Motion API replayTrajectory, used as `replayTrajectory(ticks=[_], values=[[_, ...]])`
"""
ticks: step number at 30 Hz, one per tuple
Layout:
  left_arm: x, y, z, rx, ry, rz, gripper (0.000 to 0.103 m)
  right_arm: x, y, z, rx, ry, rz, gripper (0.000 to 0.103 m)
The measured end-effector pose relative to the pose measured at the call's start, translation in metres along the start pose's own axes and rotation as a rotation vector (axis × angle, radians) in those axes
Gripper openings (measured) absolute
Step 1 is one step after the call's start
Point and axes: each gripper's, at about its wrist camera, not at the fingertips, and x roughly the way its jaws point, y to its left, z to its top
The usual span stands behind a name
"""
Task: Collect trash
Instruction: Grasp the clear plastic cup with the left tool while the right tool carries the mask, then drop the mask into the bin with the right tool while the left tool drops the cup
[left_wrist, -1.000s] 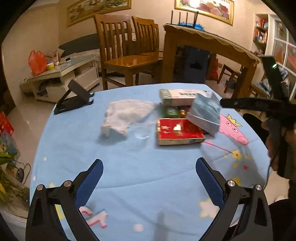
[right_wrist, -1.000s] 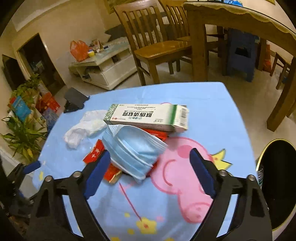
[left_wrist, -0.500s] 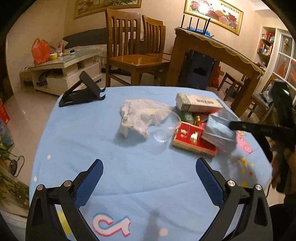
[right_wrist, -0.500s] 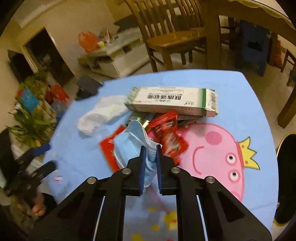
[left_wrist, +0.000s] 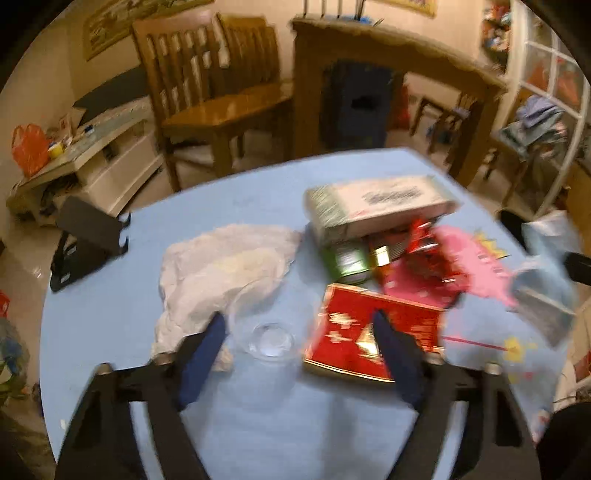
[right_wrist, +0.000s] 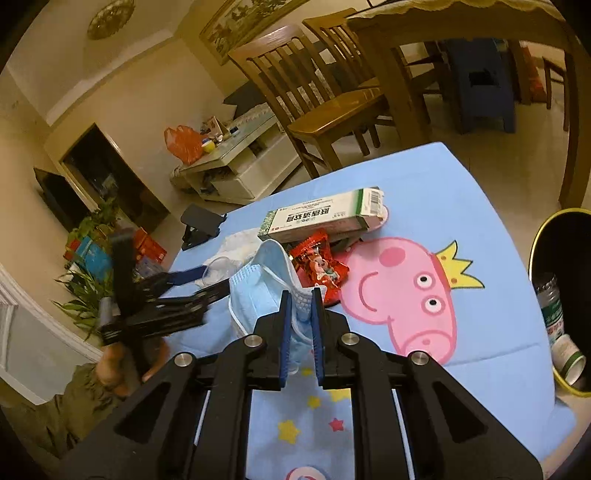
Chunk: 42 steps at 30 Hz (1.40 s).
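The right gripper (right_wrist: 300, 295) is clamped on a blue face mask (right_wrist: 258, 284), lifted above the table (right_wrist: 480, 206). The left gripper (left_wrist: 297, 325) is closing around a clear plastic cup (left_wrist: 264, 328), pads not yet touching. Best to squeeze the cup gently and carry the mask over the bin (right_wrist: 535, 251) before letting go.

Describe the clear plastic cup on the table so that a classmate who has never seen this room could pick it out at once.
Start at the round table under its blue cartoon cloth. Just left of the flat red box and against the crumpled white tissue, the clear plastic cup lies tipped on its side. It alone is see-through.
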Motion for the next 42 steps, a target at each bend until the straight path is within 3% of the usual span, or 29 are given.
replayTrajectory(ticks=[1, 5, 7, 12, 15, 19, 25, 31, 37, 40, 42], values=[[0.006, 0.002, -0.001, -0.006, 0.015, -0.001, 0.051, -0.001, -0.005, -0.001, 0.014, -0.003, 0.014, 0.011], [0.011, 0.006, -0.008, -0.019, 0.014, 0.004, 0.037, 0.001, -0.015, -0.004, 0.034, 0.002, 0.022, 0.011], [0.002, 0.008, -0.007, -0.04, 0.0, -0.011, 0.036, -0.003, -0.019, -0.004, 0.048, -0.004, 0.037, 0.011], [-0.055, 0.004, -0.013, -0.095, -0.165, -0.105, 0.036, -0.03, -0.018, 0.002, 0.042, -0.084, 0.061, 0.011], [-0.073, -0.011, -0.017, -0.086, -0.204, -0.069, 0.036, -0.043, -0.019, 0.002, 0.036, -0.119, 0.046, 0.011], [-0.086, -0.05, -0.013, -0.023, -0.216, -0.019, 0.036, -0.053, -0.05, -0.003, 0.106, -0.113, -0.006, 0.011], [-0.085, -0.125, -0.005, 0.088, -0.211, -0.103, 0.036, -0.085, -0.096, -0.011, 0.169, -0.112, -0.12, 0.011], [-0.059, -0.182, -0.005, 0.14, -0.154, -0.126, 0.036, -0.103, -0.117, -0.025, 0.173, -0.101, -0.159, 0.011], [-0.049, -0.212, -0.008, 0.191, -0.131, -0.131, 0.036, -0.113, -0.14, -0.022, 0.173, -0.107, -0.236, 0.012], [-0.048, -0.222, -0.008, 0.212, -0.129, -0.126, 0.036, -0.134, -0.149, -0.009, 0.162, -0.176, -0.307, 0.013], [-0.047, -0.225, -0.007, 0.218, -0.127, -0.131, 0.036, -0.141, -0.156, 0.001, 0.158, -0.209, -0.366, 0.02]])
